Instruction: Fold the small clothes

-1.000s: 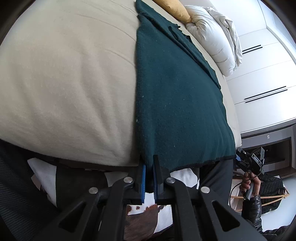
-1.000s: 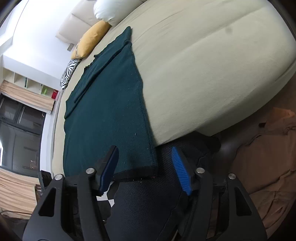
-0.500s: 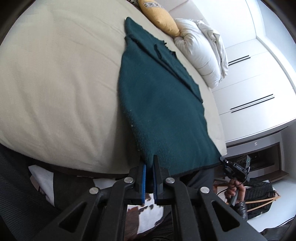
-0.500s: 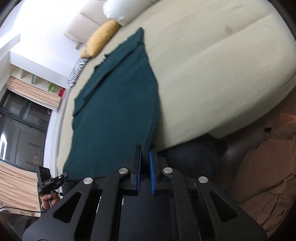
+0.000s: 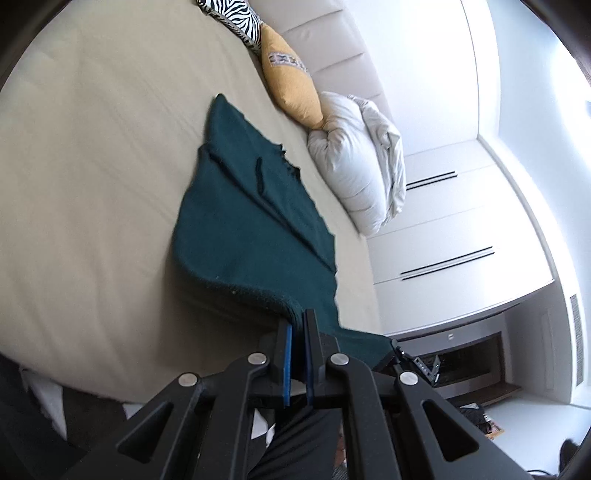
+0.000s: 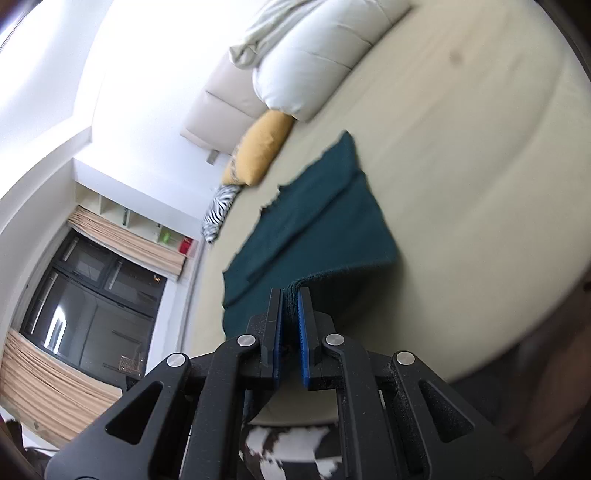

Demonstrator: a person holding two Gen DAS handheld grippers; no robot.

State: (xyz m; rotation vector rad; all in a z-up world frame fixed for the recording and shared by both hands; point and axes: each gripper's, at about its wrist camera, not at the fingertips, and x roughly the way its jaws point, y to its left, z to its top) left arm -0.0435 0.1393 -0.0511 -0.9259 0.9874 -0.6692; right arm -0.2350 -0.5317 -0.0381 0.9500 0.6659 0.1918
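A dark green knitted garment [image 5: 243,229] lies lengthwise on the beige bed [image 5: 92,166]. Its near hem is lifted off the mattress. My left gripper [image 5: 298,325] is shut on one near corner of that hem, the cloth pinched between the blue pads. In the right wrist view the same green garment [image 6: 317,229] rises toward my right gripper [image 6: 290,299], which is shut on the other near corner. The far end with the sleeves still rests flat on the bed [image 6: 461,147].
A yellow cushion [image 5: 291,88], a zebra-print cushion [image 5: 232,14] and a bundled white duvet [image 5: 362,162] lie at the head of the bed. White wardrobe doors [image 5: 454,229] stand to the right. A dark window with tan curtains [image 6: 92,295] is on the other side.
The right gripper closed on the near hem corner. Both grippers then rose, lifting the near edge of the green garment off the bed edge.
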